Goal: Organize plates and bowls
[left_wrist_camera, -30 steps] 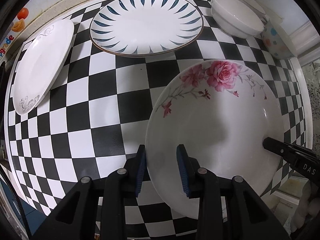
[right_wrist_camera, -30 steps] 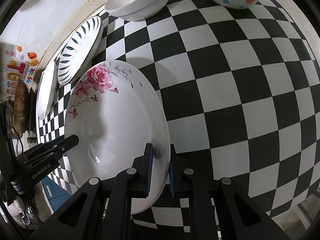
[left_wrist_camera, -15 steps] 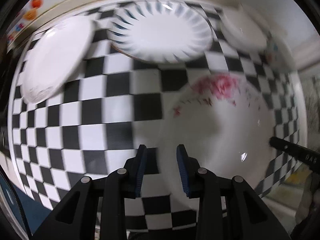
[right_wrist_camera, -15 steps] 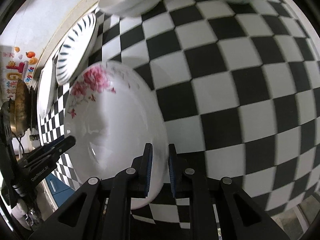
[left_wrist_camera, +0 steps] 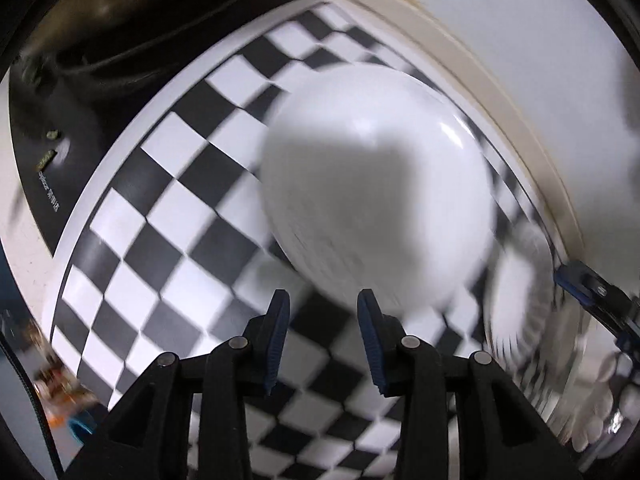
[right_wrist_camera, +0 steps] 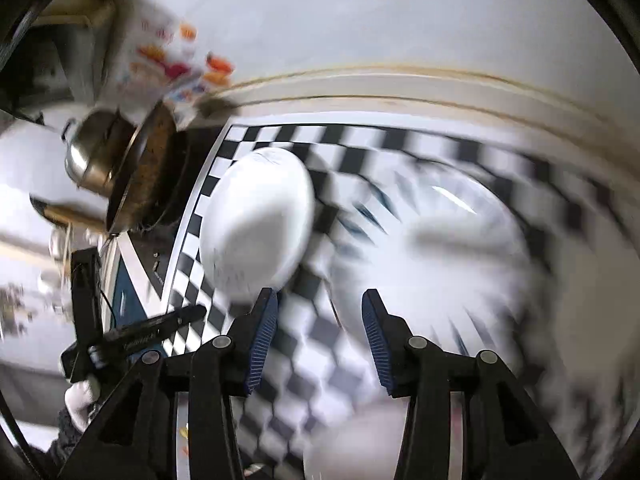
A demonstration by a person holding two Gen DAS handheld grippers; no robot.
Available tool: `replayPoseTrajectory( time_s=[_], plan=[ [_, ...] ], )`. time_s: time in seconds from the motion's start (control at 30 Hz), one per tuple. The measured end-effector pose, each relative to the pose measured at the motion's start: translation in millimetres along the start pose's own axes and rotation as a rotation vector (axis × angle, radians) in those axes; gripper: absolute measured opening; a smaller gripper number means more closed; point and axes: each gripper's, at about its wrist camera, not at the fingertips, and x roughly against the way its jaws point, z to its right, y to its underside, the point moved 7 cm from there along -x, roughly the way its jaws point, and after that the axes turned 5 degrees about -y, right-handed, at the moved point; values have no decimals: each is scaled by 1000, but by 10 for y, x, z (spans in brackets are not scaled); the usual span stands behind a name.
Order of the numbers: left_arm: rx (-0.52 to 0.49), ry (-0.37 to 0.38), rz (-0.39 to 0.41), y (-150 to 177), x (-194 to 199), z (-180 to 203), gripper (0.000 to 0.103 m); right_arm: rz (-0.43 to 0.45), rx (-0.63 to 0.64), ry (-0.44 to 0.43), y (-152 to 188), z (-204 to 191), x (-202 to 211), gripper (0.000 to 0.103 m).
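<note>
The left hand-held gripper (left_wrist_camera: 323, 334) has its blue-padded fingers well apart with nothing between them. A second ago those fingers straddled the rim of the rose-patterned plate; now that plate is out of the left wrist view, and the plain white plate (left_wrist_camera: 376, 184) fills the space just ahead of the fingertips, lying flat on the checkered bench (left_wrist_camera: 168, 216). The view is smeared by motion, and the rim pattern of the white plate cannot be made out.

The right hand-held gripper (right_wrist_camera: 319, 332) is also wide open and empty. A second ago, and half a second ago, it was pinched on the edge of the rose plate; that grip is gone. In the right wrist view the white plate (right_wrist_camera: 256, 220) sits ahead of the left fingertip, and the blue-striped plate (right_wrist_camera: 432, 248) lies to the right of the white plate, just beyond the right fingertip. It is too blurred to tell whether the rose plate lies on it.

Left of the white plate, past the bench's edge, stand a metal pot (right_wrist_camera: 96, 156) and a dark pan (right_wrist_camera: 148, 176); a second ago these showed only as a sliver. The other gripper shows below them, held in a white-gloved hand (right_wrist_camera: 82, 398).
</note>
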Motion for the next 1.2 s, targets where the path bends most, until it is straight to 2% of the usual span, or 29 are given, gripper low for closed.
replayPoseTrajectory(
  time_s=[0.1,0.23,0.27,0.33,0.37,0.53,0.67,0.8,0.9,0.97,1.1,1.2],
  plan=[
    [40,-16,-11,-241,-185,-109,33,-95,21,31,-479,-14,-596,47],
    [43,-36,-30,-424,-378,-162,32,-180,9,57,-792,30,-1132,44],
    [40,-41,-32,-452,-416,-171,33,-191,7,55,-762,76,-1191,42],
    [24,-51,-7,-530,-411,-150,28,-227,5,53,-778,104,-1344,29],
    [19,-60,-6,-569,-415,-156,28,-206,20,46,-804,82,-1353,19],
    [3,-87,14,-582,-303,-151,25,-214,38,68,-743,63,-1348,17],
    [-23,-83,33,-555,-91,-52,25,-179,19,42,-620,48,-1122,14],
    [-98,-78,74,-414,221,150,25,-98,17,19,-450,-9,-659,14],
    [-156,-42,90,-265,439,384,25,-37,10,17,-281,4,-277,14],
    [-206,-24,100,-168,564,558,25,5,-2,25,-103,55,32,14],
    [-351,20,104,238,732,984,25,106,-71,51,427,239,701,14],
    [-436,46,78,446,693,1316,25,163,-124,81,863,385,1061,14]
  ],
)
